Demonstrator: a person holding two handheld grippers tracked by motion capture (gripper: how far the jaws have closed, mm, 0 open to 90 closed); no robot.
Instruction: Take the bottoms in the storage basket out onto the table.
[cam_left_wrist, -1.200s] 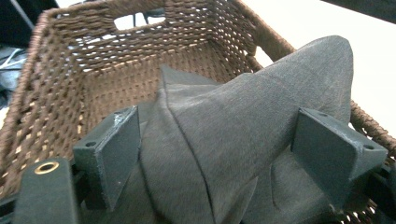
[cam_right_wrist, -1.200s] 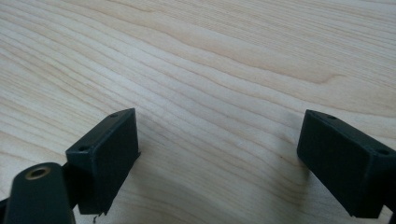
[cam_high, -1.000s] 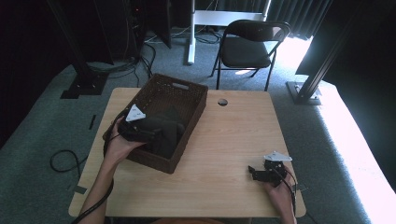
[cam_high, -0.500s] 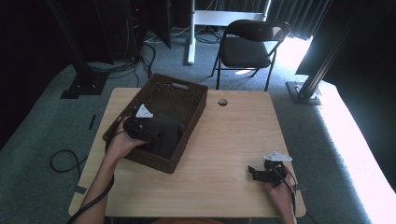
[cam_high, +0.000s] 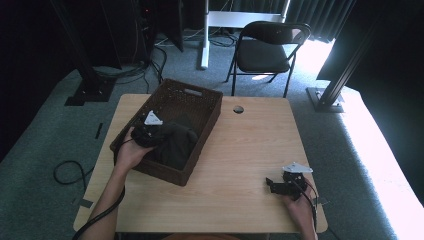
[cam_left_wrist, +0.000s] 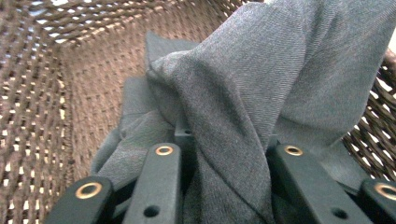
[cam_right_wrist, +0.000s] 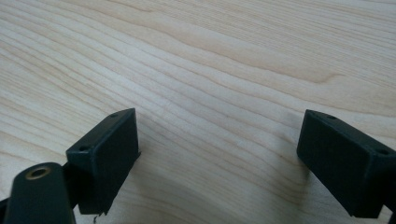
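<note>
Left gripper (cam_high: 159, 136) sits inside the brown woven wicker basket (cam_high: 200, 100) at the table's left; its jaws have just been closing and now pinch a fold of the dark grey twill cloth (cam_left_wrist: 243, 107), which lies bunched in the basket. Right gripper (cam_right_wrist: 217, 163) rests on the pale wooden table (cam_high: 240, 145) near its front right corner, jaws wide apart, nothing between them.

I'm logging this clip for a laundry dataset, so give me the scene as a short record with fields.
work in hand: taking the grey cloth out of the wicker basket
left gripper: in the basket, jaws just closed on a fold of the cloth
right gripper: jaws open, nothing between them, low over the wooden table
behind table: black folding chair
</note>
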